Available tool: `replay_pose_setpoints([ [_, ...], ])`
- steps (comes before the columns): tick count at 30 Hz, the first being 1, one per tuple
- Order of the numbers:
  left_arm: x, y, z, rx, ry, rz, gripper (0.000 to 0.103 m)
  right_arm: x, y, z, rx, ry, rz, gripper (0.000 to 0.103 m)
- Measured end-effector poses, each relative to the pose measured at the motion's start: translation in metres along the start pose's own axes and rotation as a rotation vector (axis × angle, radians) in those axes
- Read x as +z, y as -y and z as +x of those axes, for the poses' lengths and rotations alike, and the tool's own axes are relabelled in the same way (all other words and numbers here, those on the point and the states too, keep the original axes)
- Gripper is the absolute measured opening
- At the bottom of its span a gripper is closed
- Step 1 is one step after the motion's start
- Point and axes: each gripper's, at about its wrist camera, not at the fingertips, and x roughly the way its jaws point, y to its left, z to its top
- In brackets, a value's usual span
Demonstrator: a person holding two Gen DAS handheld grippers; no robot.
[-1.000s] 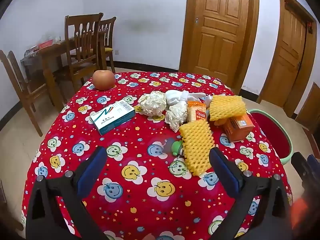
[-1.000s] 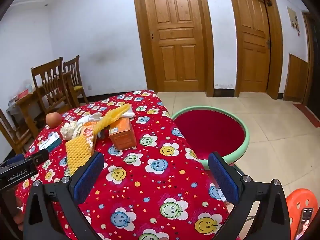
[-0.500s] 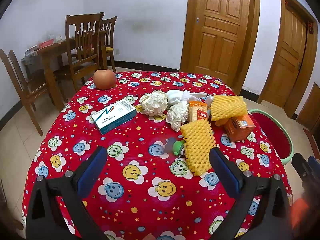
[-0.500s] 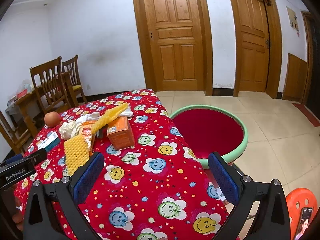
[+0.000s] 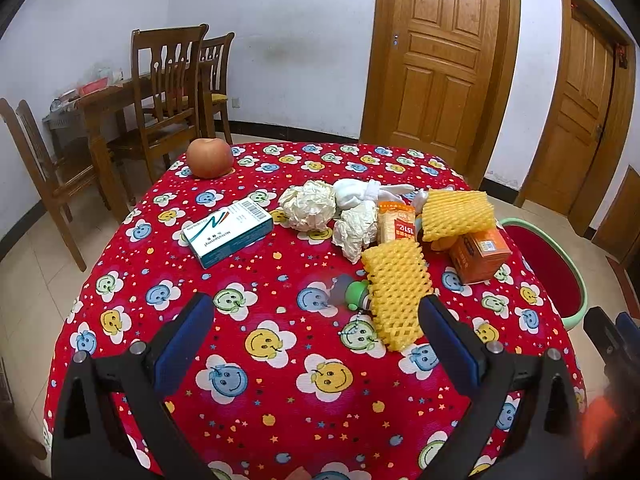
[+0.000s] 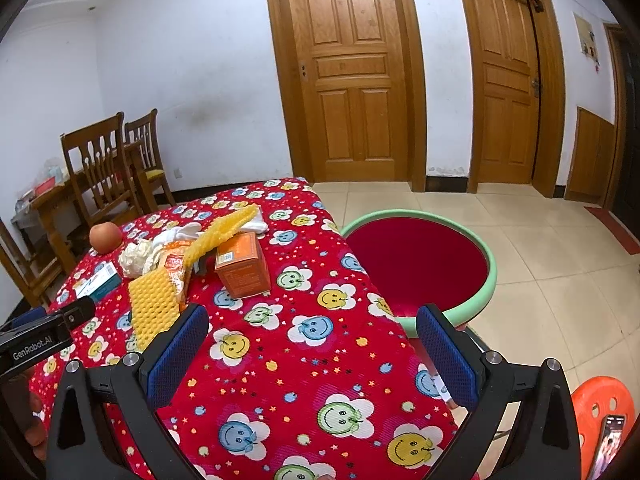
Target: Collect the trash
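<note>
While the left gripper (image 5: 316,336) hovers over the table's near edge, jaws spread wide, nothing between them, left wrist view shows the trash clustered toward the right edge of the red tablecloth (image 5: 280,400): two crumpled paper balls (image 5: 312,206), two yellow foam nets (image 5: 396,294), a snack packet (image 5: 396,222), an orange box (image 5: 480,254). Teal-white box (image 5: 228,230) lies apart, mid-left; apple (image 5: 209,158) at the far left corner. Green-rimmed red basin (image 5: 560,280) sits just off the right edge.

Right wrist view: right gripper (image 6: 312,344) also wide open and empty, above the table's near right corner. Basin (image 6: 484,296) is beside that edge, lower than the tabletop. Orange box (image 6: 242,270) and foam nets (image 6: 154,304) sit left of centre.
</note>
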Motion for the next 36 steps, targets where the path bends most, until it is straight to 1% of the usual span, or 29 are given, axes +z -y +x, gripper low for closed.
replay_pose_setpoints([
  [36,-0.0008,0.0002,0.0006,0.002,-0.005,0.003,0.101,-0.0010,-0.0021,0.0008,0.004,-0.004,-0.002,0.103],
])
